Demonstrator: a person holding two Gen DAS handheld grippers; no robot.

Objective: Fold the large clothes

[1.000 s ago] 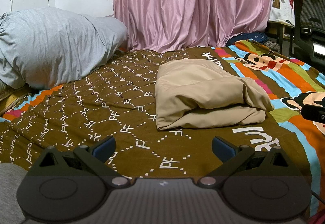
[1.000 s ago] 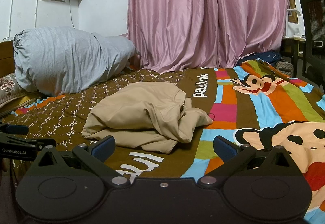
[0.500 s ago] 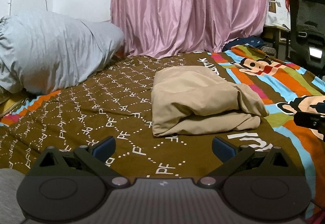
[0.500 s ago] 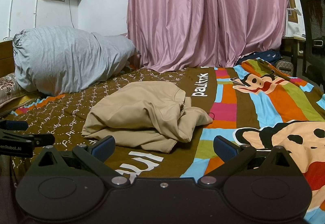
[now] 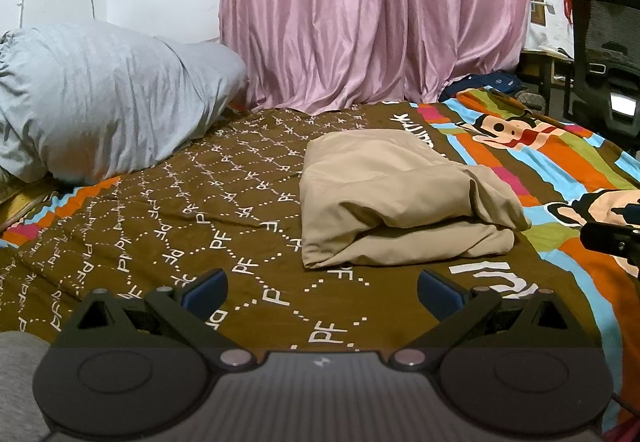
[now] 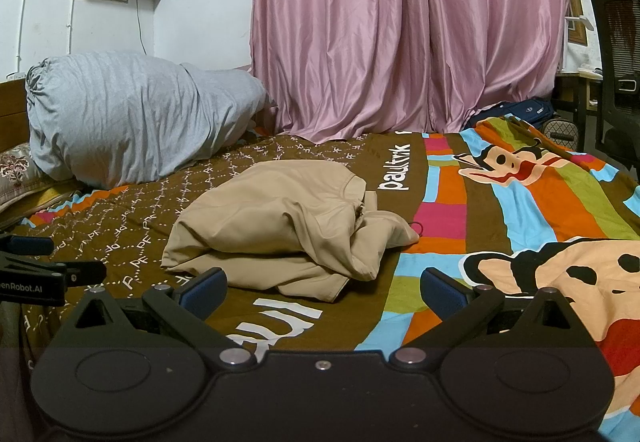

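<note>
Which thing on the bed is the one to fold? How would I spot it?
Find the pink curtain; the bed's colourful blanket lies before it. In the middle sits the tan garment, plain and rumpled, smaller and flatter than the big grey bundle beside it.

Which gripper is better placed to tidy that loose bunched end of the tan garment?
Probably the right gripper: the tan garment has its bunched end directly ahead. The left gripper faces the neat side.
</note>
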